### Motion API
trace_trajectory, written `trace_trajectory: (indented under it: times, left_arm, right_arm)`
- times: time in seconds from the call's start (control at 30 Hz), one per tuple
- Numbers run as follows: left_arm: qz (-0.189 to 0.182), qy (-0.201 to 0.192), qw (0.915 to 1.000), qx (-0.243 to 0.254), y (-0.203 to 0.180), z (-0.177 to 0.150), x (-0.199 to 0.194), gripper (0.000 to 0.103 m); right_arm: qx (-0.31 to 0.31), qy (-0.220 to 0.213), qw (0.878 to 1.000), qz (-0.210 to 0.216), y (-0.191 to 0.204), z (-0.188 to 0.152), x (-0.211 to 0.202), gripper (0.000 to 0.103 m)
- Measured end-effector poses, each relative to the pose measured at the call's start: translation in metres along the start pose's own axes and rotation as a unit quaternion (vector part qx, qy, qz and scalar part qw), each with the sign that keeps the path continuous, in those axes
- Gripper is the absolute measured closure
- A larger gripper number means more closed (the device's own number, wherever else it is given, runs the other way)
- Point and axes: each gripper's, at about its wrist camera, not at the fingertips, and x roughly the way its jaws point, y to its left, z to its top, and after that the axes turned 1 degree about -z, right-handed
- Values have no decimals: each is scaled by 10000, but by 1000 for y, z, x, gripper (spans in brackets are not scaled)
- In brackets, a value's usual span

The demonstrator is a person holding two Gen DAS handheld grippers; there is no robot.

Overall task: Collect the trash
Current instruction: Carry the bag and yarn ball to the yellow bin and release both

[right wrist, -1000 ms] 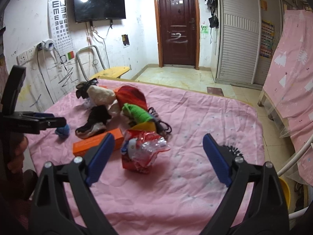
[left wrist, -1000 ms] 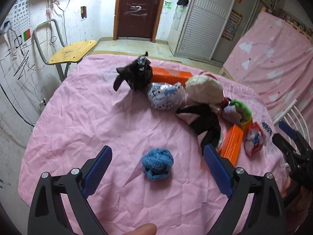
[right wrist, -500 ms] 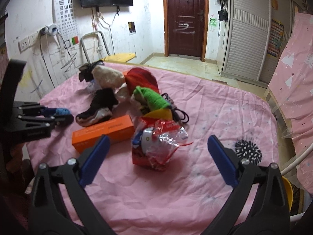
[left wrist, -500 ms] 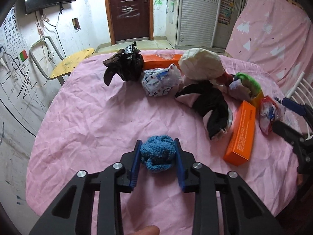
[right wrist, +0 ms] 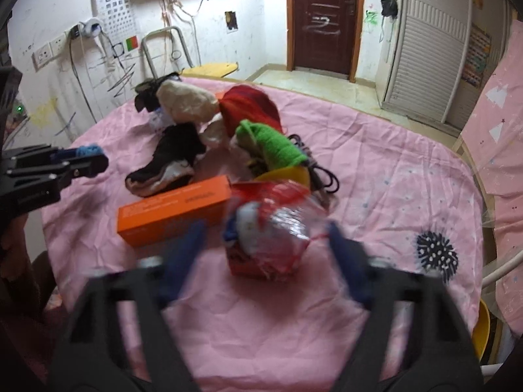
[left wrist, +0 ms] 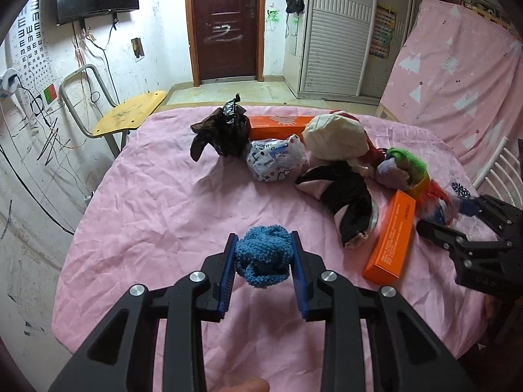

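Tablecloth (left wrist: 157, 202): pink, with one black white-dotted burst motif on the right-wrist view. Knitted ball (left wrist: 263, 258): blue; two boxes (left wrist: 392, 238): orange; crumpled bag (left wrist: 222, 130): black; wrapper bundle (right wrist: 271, 225): red and clear. Gripper pads (left wrist: 228, 274): blue on black frames.

free: pink cloth (left wrist: 157, 202) left half | blocked: clutter pile (left wrist: 330, 150), orange box (left wrist: 392, 235) right, seemingly packed

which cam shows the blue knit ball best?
Left wrist: the blue knit ball sits centred and sharp, pinched between the left claw pads. Right wrist shows only a small blue sliver at the left edge, mostly hidden by that claw.
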Motion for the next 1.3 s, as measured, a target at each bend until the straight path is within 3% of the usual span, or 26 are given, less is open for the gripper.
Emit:
trace_trajectory:
  times: [0.1,0.17,0.63,0.83,1.3]
  left_arm:
    - [-14,16,10000,-20,0,0,1,79]
    - [-18,27,10000,-59,1,-1,1,79]
    - [-191,-420,9988,136,-24,16,-36,79]
    - [-407,-570,9967,402,-59,30,-52,79]
    - [-1098,-698,9802,1489,-185,44,-71,79]
  right_arm:
    - [-139,-73,9999,26,6,0,-2,64]
    - [-134,-219,9997,-35,6,-1,-8,67]
    - [500,-1316,9894,-343,-48,-3,-89,67]
    - [833,-1684,9803,-606,-84,-10,-124,67]
    - [1371,-2042,9620,-1188,-140,-33,-167,67]
